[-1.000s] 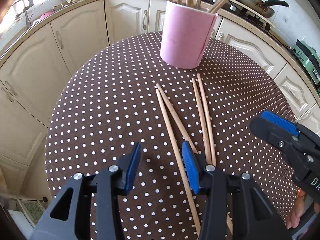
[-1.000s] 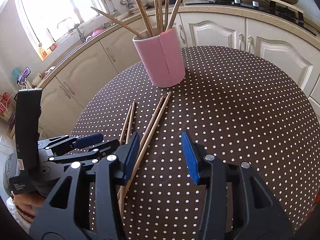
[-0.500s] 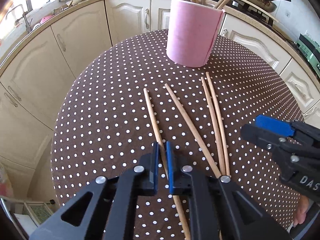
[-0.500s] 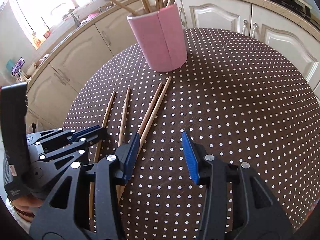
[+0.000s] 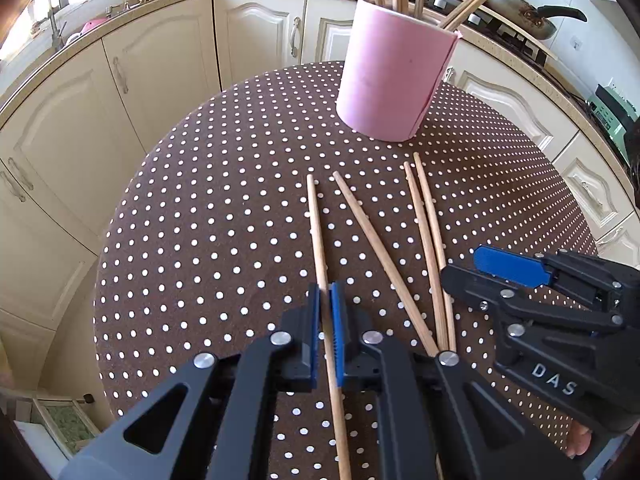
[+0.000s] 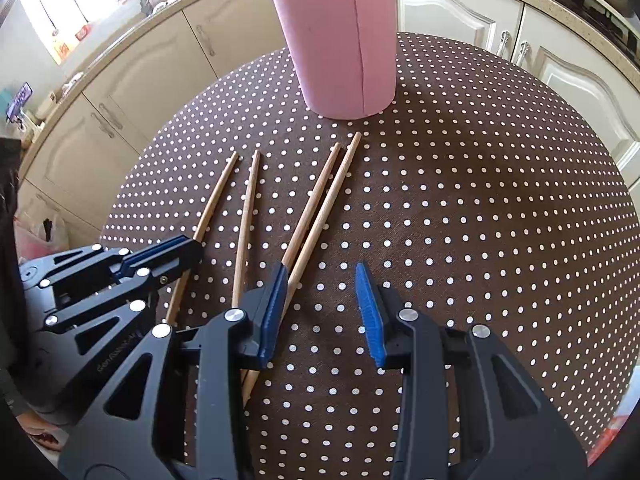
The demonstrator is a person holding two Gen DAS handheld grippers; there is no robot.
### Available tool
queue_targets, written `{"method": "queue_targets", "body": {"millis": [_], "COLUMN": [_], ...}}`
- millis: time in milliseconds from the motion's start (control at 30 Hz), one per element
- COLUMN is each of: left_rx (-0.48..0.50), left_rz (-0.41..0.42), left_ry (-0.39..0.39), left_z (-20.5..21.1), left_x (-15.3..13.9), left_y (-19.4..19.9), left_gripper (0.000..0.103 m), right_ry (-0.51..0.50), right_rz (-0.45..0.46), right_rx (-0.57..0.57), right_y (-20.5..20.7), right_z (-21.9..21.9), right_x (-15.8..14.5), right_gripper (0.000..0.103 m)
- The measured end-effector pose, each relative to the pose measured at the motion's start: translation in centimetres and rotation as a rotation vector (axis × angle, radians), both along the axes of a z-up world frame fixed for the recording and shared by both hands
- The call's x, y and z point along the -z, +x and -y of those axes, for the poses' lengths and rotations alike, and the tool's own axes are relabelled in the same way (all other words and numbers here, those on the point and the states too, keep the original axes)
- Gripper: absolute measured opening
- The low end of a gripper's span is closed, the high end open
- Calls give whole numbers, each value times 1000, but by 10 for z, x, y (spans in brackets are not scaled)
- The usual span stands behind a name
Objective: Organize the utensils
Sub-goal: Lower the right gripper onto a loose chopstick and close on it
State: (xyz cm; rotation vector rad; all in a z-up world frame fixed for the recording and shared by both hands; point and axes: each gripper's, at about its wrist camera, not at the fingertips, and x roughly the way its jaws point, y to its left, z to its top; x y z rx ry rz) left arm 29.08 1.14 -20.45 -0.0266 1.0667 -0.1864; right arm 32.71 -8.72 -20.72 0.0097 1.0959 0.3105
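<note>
Several wooden chopsticks lie on the brown polka-dot table [image 5: 200, 216]. My left gripper [image 5: 325, 300] is shut on the leftmost chopstick [image 5: 316, 224], near its middle. A second chopstick [image 5: 372, 236] lies beside it, and a close pair [image 5: 430, 232] lies further right. A pink holder [image 5: 394, 76] with several chopsticks standing in it is at the table's far side. My right gripper [image 6: 322, 280] is open and empty, just right of the pair [image 6: 320, 204], its left finger over them. The left gripper [image 6: 160, 254] and the held chopstick [image 6: 214, 200] also show in the right wrist view.
The pink holder [image 6: 340, 40] stands beyond the chopstick tips. Cream kitchen cabinets [image 5: 132, 92] curve around the table. A stove with a frying pan [image 5: 532, 16] is behind on the right. The table edge drops off on the left.
My left gripper closed on the leftmost chopstick and swung it away from its neighbour. My right gripper moved forward toward the pair, still open.
</note>
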Motion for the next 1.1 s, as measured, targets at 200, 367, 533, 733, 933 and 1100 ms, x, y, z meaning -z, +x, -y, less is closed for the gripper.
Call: {"method": "queue_targets", "body": {"millis": [200, 367, 533, 733, 933, 1100], "left_rx": [7, 2, -10, -19, -11, -9], "left_rz": [2, -10, -22, -31, -32, -30], "left_ry": [5, 7, 16, 28, 21, 7], "left_z": [-1, 1, 1, 4, 3, 0], "left_x": [1, 1, 0, 0, -1, 0], "left_y": [1, 2, 5, 8, 10, 7], "left_gripper": [7, 6, 6, 6, 6, 5], "right_ry": [-52, -89, -146, -187, -200, -126], "right_rz": [-13, -52, -115, -121, -113, -114], "right_rx": [-31, -81, -109, -111, -124, -99], "right_y": [9, 12, 23, 33, 31, 30], "right_z": [-18, -24, -24, -46, -51, -31], "right_x": [2, -2, -7, -5, -3, -1], "right_gripper": [34, 33, 29, 29, 12, 7]}}
